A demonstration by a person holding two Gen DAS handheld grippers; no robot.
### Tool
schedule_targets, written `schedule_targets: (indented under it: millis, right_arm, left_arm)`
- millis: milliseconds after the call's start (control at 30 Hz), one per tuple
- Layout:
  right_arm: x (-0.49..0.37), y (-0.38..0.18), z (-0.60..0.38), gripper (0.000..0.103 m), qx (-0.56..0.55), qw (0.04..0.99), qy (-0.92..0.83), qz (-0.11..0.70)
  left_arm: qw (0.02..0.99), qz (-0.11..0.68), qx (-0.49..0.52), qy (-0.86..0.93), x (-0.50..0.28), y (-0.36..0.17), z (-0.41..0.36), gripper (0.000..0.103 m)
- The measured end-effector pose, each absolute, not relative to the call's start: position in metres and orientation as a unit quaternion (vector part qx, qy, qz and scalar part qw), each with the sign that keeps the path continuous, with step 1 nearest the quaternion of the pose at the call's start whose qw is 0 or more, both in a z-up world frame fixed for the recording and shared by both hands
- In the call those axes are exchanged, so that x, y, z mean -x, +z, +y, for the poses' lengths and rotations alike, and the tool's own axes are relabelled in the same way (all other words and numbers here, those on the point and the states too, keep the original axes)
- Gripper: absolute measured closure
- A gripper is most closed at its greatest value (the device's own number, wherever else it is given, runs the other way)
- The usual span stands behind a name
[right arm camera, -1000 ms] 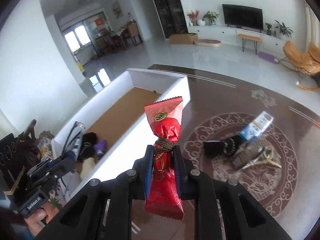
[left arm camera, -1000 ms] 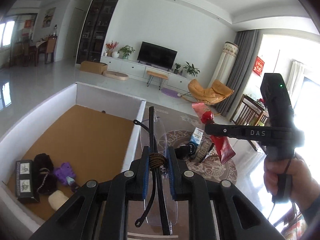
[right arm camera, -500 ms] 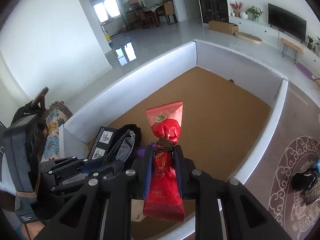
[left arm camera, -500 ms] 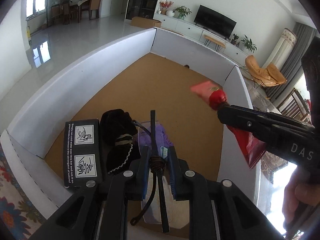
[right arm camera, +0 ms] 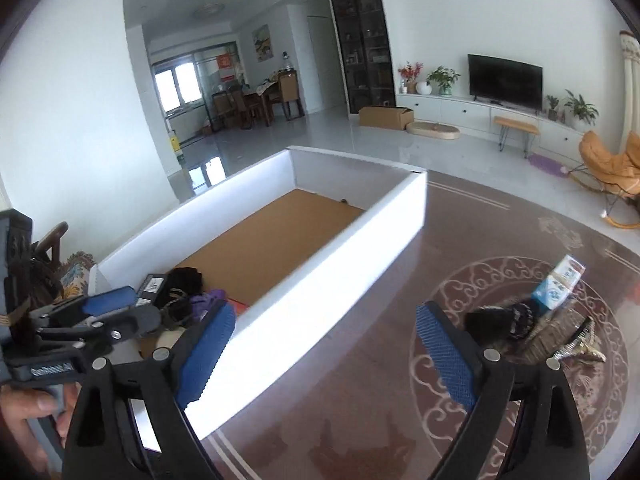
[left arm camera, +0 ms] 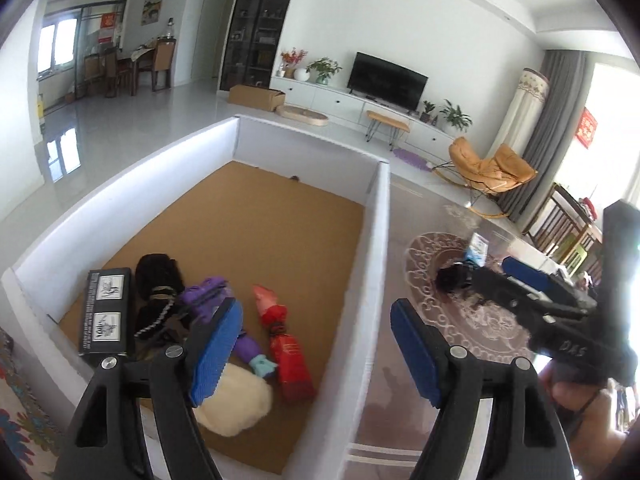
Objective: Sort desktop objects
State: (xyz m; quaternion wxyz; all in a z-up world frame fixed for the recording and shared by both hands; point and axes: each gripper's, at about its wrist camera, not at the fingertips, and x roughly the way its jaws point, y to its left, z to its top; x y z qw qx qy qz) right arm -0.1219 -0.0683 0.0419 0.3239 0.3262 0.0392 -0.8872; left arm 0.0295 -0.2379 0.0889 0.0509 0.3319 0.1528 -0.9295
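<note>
**Both claws spread, nothing held**

Left gripper and right gripper gape empty. The red wrapped snack lies in the white box near its near-right corner, beside the purple toy.

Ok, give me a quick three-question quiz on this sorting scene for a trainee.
1. True or false: the red foil snack packet lies inside the white-walled box.
2. Which gripper holds something: A left gripper, B right gripper, C neither?
3. Fill in: the blue-and-white carton still waits on the patterned brown ____.

Key: 1 true; 2 C; 3 table.
</note>
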Motion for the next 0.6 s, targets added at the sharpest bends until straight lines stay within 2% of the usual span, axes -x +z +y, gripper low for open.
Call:
schedule_targets:
  millis: [67,133,167,200,300,400,467,600]
  right_arm:
    - [0.12,0.024,-0.019,0.01,-0.337,0.276,-0.9,0.028]
    - [0.121,0.003,0.033,0.01,-0.357,0.22,-0.908,0.024]
    - [0.121,-0.01,0.057,0.01,-0.371,0.19,-0.909,0.03]
    - [0.121,-0.023,0.078,0.01,-0.388,0.161,-0.907,0.038]
    - [0.122,-0.053,0.136,0.01,-0.428,0.097,-0.897,0.049]
    - [0.12,-0.068,0.175,0.01,-0.45,0.06,-0.891,0.029]
    - [0.116,-0.074,0.184,0.01,-0.458,0.051,-0.887,0.013]
    - [0.109,-0.073,0.177,0.008,-0.45,0.048,-0.891,0.031]
  left_arm:
    - [-0.001,0.153,-0.318,-0.936,-0.032,0.098,-0.198,0.026]
    - [-0.051,0.155,-0.315,-0.935,-0.035,0.098,-0.158,0.016]
    - [-0.073,0.156,-0.317,-0.933,-0.035,0.094,-0.139,0.007]
    - [-0.088,0.155,-0.319,-0.931,-0.033,0.088,-0.122,0.006]
    - [-0.107,0.124,-0.344,-0.925,-0.019,0.058,-0.076,0.006]
    - [-0.087,0.067,-0.375,-0.921,0.004,0.023,-0.047,0.006]
    - [-0.067,0.036,-0.395,-0.915,0.02,0.005,-0.035,0.006]
    - [-0.044,0.011,-0.424,-0.905,0.047,-0.019,-0.033,0.006]
